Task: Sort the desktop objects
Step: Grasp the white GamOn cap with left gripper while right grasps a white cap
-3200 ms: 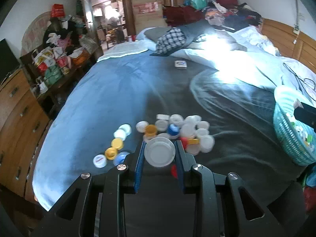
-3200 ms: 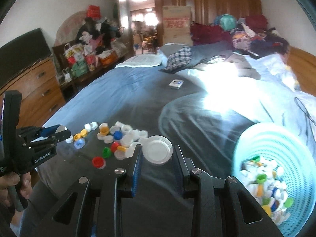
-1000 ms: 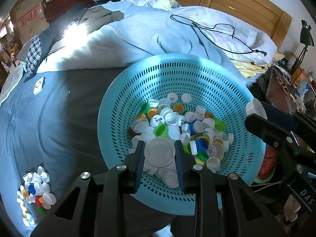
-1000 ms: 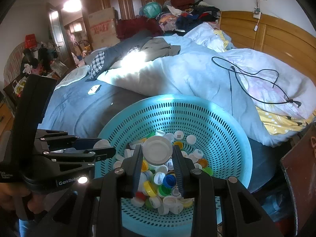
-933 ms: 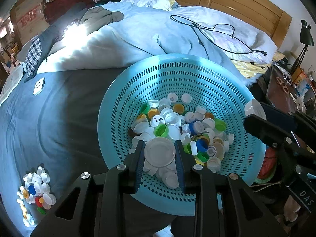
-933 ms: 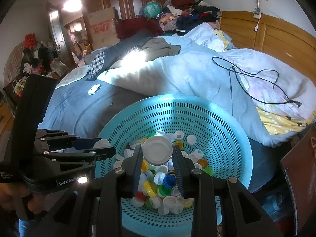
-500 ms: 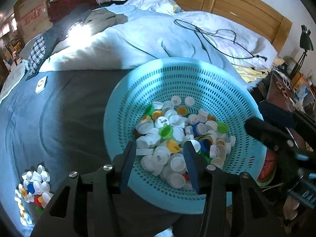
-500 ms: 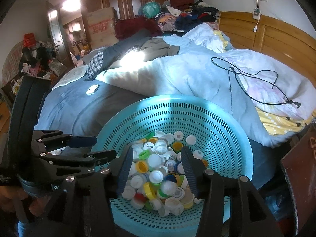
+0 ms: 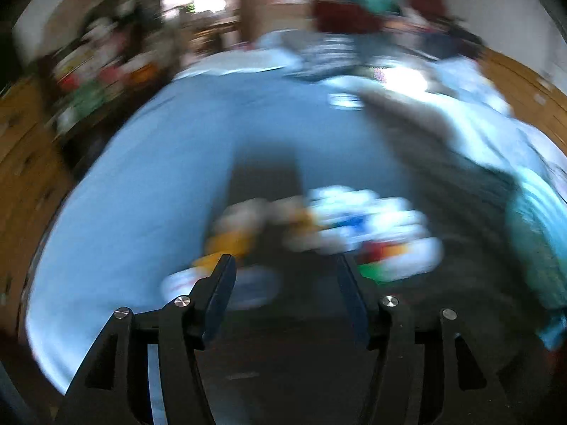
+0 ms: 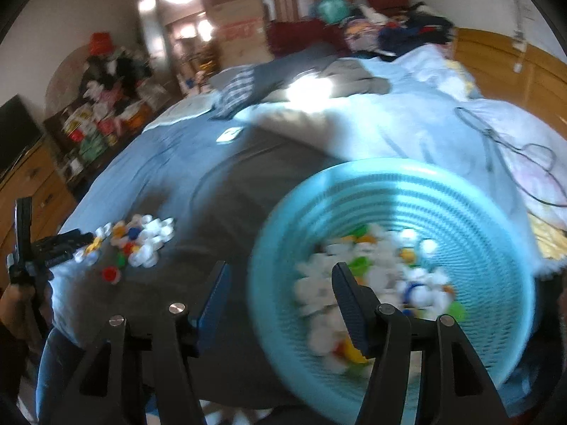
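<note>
A pile of loose bottle caps (image 9: 336, 226) in white, yellow, blue, red and green lies on the dark bedspread; the left wrist view of it is badly blurred. My left gripper (image 9: 283, 262) hovers just short of the pile, its jaws opening, with nothing between them. In the right wrist view the same pile (image 10: 134, 237) sits at the left, with the left gripper (image 10: 79, 246) beside it. My right gripper (image 10: 280, 267) hangs over the near left rim of the turquoise basket (image 10: 389, 170), jaws opening and empty. Many caps (image 10: 372, 272) fill the basket.
A small white device (image 10: 228, 136) lies further up the bed. A black cable (image 10: 514, 156) trails over the white duvet behind the basket. A wooden dresser (image 10: 32, 184) and cluttered shelves (image 10: 102, 113) stand along the left. A hand (image 10: 14, 304) holds the left gripper.
Both grippers let their white lids go into the basket and their jaws spread. The left gripper swung fast from the basket over to the cap pile; the right shifted slightly left.
</note>
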`<state>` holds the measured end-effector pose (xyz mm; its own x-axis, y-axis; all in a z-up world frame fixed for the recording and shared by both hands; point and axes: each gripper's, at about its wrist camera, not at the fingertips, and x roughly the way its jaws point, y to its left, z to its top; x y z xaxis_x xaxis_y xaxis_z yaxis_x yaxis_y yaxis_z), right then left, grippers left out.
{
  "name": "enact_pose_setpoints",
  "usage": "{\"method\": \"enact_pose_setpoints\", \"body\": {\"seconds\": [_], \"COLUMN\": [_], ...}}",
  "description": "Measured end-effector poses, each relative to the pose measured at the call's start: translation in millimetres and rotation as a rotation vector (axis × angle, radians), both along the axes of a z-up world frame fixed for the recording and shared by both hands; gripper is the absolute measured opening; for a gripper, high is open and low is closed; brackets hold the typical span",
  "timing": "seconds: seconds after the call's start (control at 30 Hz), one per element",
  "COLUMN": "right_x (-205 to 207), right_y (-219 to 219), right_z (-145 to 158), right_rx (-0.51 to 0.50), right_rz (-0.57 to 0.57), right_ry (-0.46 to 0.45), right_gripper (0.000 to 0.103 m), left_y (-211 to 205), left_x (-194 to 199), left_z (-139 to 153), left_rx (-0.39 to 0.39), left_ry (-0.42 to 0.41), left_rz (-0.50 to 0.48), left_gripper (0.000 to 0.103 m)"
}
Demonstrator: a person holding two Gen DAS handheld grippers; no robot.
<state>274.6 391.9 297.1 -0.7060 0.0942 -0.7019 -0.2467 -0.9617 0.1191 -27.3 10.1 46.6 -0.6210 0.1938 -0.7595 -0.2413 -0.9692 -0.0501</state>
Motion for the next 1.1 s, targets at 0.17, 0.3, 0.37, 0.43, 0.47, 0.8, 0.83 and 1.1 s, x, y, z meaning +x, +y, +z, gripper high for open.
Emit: {"method": "enact_pose_setpoints", "body": {"seconds": [0.17, 0.3, 0.37, 0.43, 0.47, 0.8, 0.83, 1.1], "right_x": [-33, -50, -57, -62, -65, -103, -109, -154], "right_y": [-51, -90, -106, -118, -121, -185, -194, -251], "right_z": [-20, -32, -36, -39, -40, -67, -71, -97], "right_rx": [-0.001, 0.008, 0.019, 0.029, 0.032, -0.004, -0.006, 0.034], "right_rz": [0.122, 0.192, 0.221, 0.239, 0.245, 0.423, 0.444, 0.564], "right_ry": [-0.054, -0.087, -0.102, -0.118, -0.125, -0.128, -0.126, -0.105], "right_gripper": [0.064, 0.064, 0.064, 0.064, 0.064, 0.055, 0.055, 0.054], "left_y": [-56, -55, -50, -48, -47, -47, -48, -52], "left_x": [-14, -20, -27, -33, -36, -33, -31, -32], "left_z": [-31, -48, -54, -57, -59, -55, -53, -58], "left_rx": [0.011, -0.018, -0.024, -0.014, -0.025, -0.006, 0.006, 0.057], "left_ry": [-0.071, -0.077, -0.088, -0.093, -0.088, -0.021, -0.017, -0.046], "left_rz": [0.020, -0.030, -0.032, -0.037, -0.034, -0.006, -0.008, 0.005], "left_gripper": [0.053, 0.053, 0.053, 0.053, 0.053, 0.026, 0.026, 0.026]}}
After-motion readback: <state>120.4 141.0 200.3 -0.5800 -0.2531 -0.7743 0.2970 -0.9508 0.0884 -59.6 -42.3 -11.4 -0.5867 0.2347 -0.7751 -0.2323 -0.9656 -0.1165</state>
